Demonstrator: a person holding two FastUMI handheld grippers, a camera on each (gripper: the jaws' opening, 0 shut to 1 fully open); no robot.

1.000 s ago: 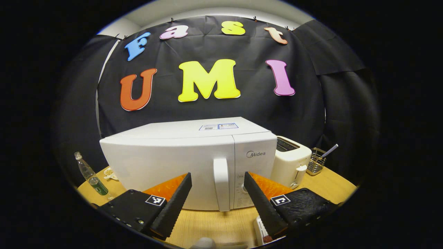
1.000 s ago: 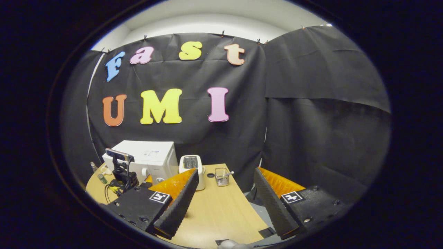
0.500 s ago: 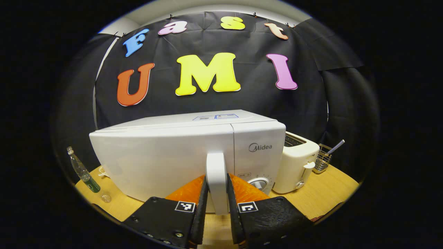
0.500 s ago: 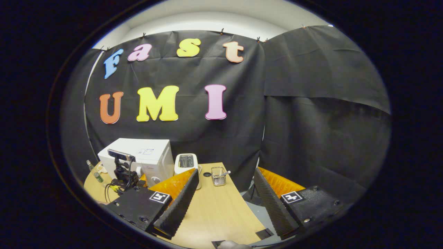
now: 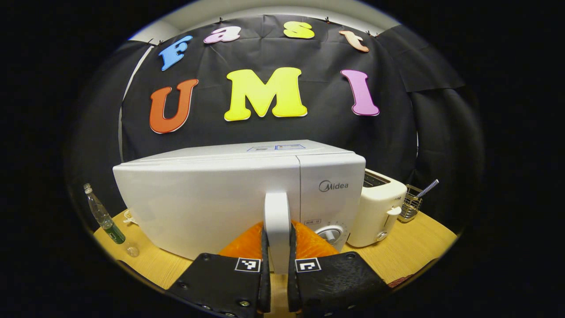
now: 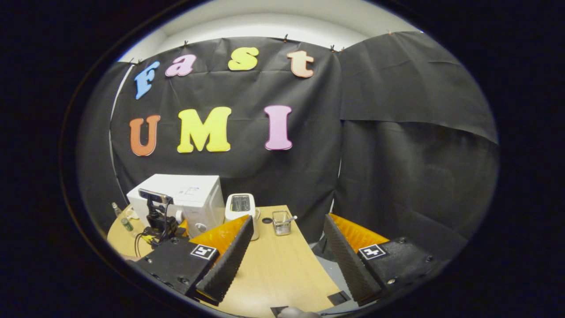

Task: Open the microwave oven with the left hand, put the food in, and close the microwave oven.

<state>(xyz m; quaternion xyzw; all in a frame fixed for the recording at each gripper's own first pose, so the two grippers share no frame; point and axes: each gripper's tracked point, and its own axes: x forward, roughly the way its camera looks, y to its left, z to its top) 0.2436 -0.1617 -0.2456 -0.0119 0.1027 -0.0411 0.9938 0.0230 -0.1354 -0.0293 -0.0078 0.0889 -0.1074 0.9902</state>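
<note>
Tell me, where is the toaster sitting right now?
In the left gripper view, the toaster stands on the wooden table, close against the right side of the microwave oven, with a small wire basket just beyond it on the right.

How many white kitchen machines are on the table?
2. The microwave sits in the middle, its door handle pinched by the left gripper. The toaster stands just beside its control side.

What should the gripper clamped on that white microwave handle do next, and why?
Probably pull the handle toward the person, swinging the door open. The left gripper's fingers press on it from both sides, and the microwave door looks shut, so no food can go in yet. The right gripper is open over the table, holding nothing.
</note>
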